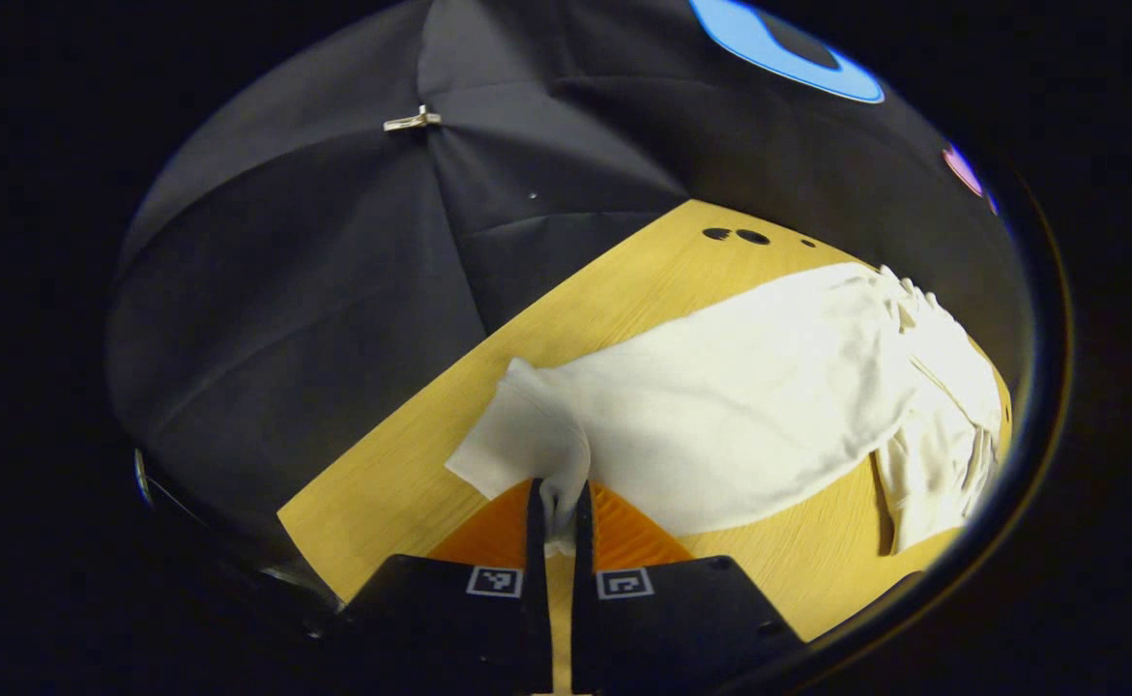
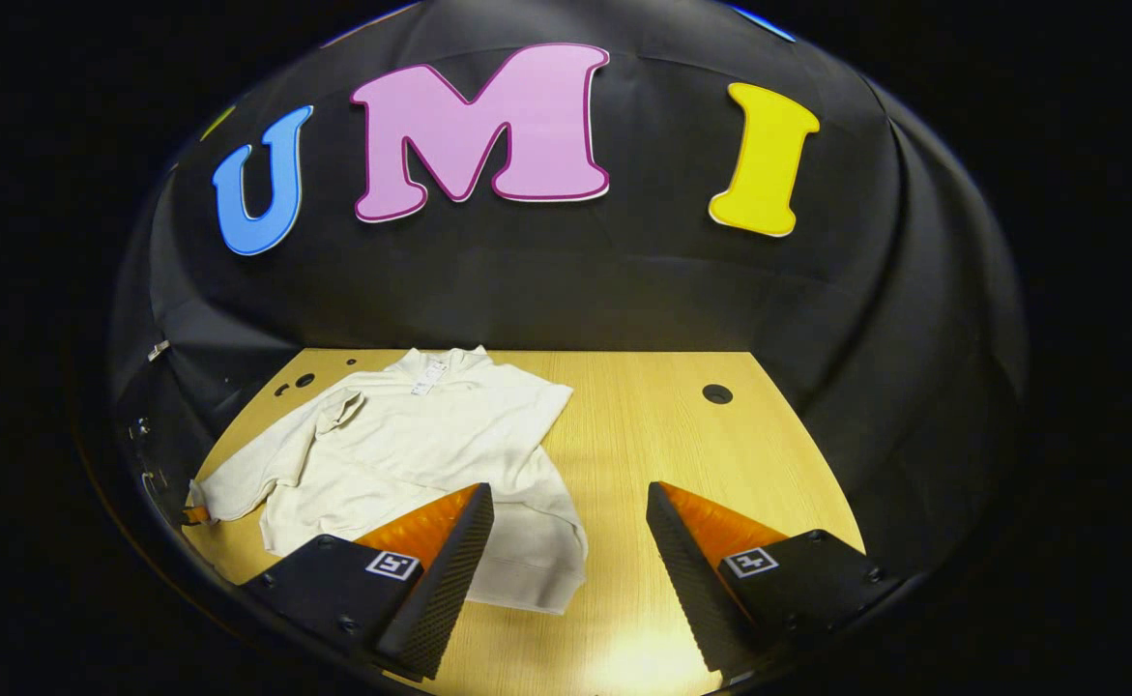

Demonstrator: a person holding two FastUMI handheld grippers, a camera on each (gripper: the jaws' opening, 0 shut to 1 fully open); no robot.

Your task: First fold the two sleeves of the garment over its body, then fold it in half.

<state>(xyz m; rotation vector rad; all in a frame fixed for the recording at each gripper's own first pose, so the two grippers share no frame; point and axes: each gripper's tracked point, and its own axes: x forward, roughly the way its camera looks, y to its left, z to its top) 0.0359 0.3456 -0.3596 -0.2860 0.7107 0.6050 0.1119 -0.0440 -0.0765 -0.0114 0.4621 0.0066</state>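
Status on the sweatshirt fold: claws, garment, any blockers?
Left claw shut on sleeve cuff. Right claw open, above table, holding nothing. Cream sweatshirt lies flat, one sleeve already over its body. Nothing in the way.

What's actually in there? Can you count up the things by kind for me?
Cream long-sleeved fabric garment: 1
Light wooden table: 1
Hand-held two-finger grippers: 2, the left gripper pinching a sleeve cuff, the right gripper open above the table
Total: 4
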